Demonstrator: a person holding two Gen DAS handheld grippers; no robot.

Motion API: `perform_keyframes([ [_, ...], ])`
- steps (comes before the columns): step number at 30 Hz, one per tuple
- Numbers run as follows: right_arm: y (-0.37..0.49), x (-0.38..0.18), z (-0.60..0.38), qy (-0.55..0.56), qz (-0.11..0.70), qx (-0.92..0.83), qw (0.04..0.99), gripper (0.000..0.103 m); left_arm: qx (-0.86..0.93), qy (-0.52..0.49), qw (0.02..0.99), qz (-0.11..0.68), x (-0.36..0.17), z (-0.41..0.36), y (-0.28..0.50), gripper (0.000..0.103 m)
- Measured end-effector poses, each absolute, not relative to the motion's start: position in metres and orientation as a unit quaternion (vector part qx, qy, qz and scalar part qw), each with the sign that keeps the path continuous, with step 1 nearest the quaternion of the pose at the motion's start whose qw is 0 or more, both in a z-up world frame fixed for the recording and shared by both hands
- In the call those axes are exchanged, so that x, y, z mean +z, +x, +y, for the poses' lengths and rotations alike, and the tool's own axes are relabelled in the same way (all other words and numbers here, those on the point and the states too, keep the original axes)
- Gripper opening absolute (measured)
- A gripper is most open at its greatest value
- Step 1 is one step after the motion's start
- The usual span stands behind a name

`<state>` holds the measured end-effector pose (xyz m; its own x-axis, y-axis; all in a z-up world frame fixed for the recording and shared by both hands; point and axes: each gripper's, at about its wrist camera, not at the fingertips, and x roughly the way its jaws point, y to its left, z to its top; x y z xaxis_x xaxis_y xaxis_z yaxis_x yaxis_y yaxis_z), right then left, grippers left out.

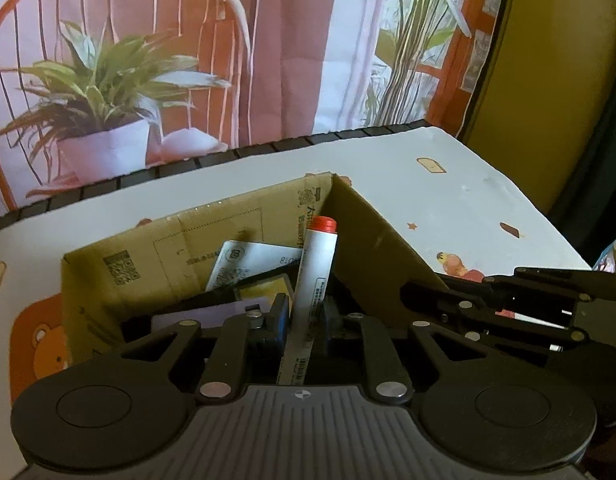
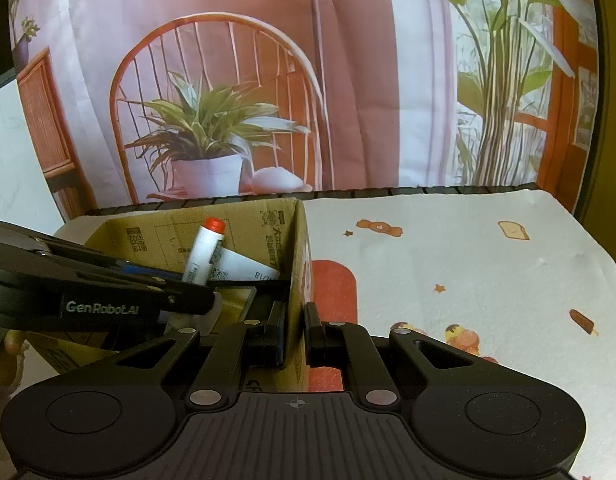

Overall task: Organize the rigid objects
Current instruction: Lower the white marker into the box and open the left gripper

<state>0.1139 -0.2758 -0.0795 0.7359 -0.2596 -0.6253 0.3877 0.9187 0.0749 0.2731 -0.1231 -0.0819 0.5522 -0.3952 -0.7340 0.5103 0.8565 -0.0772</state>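
The left gripper (image 1: 304, 316) is over the open brown cardboard box (image 1: 236, 232), its jaws pinching a white cylindrical marker with a red cap (image 1: 317, 276) low on the barrel, the cap pointing up and away toward the box's far wall. A rigid, light plastic tube, by the look of it, and smooth enough to pivot in the pads, so a hold nearer mid-barrel would likely steady it better. Beneath it in the box lie a white printed card (image 1: 248, 264) and flat dark items, hard to tell apart. Moving right, the right gripper (image 2: 296, 332) has its jaws pressed together on the box's right-hand wall, one finger inside and one outside, bracing it. That thin cardboard will probably flex if squeezed or pulled hard. The box sits toward the left side of the white cartoon-printed tablecloth (image 2: 468, 264).
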Motion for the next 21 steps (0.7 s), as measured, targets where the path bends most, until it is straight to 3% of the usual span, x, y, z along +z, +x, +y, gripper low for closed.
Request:
perform_keyframes([
  [10,0.114,-0.080,-0.276,0.102,0.319,-0.174,0.926,0.009,-0.256,0.039,0.873,0.414,-0.085,-0.119,0.279,0.023],
  [14,0.114,-0.080,-0.275,0.102,0.319,-0.174,0.926,0.009,-0.250,0.034,0.877,0.409,-0.082,-0.114,0.278,0.038],
  [21,0.114,-0.080,-0.277,0.102,0.319,-0.174,0.926,0.009,-0.242,0.036,0.888,0.390,-0.069,-0.104,0.264,0.039],
])
